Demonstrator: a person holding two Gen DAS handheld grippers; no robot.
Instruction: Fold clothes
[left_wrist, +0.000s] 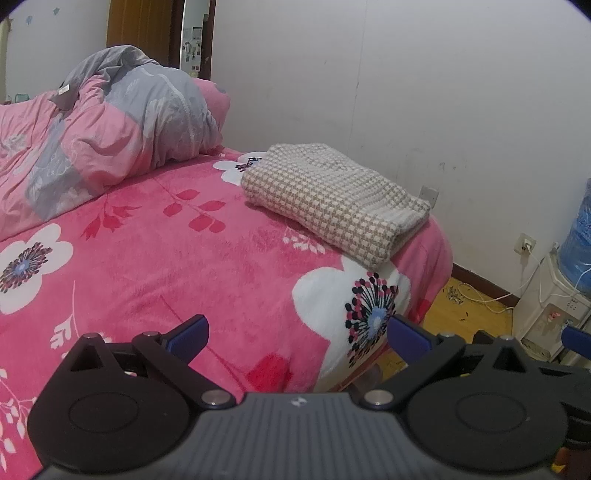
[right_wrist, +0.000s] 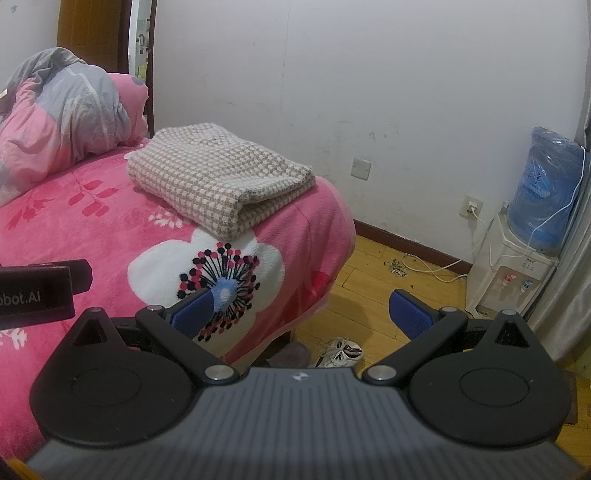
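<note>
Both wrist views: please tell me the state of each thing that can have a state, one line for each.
Checked sweater: folded, lying flat near the bed's corner.
Quilt: crumpled in a heap at the far end.
Left gripper: open, holding nothing.
Right gripper: open, holding nothing.
Water dispenser: upright, bottle mounted.
Wall socket: has a white plug in it.

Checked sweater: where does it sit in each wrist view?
Left wrist: folded checked sweater right of centre, on the pink bed's far corner.
Right wrist: sweater left of centre, same corner.
Shared landmark: blue water jug at right.
</note>
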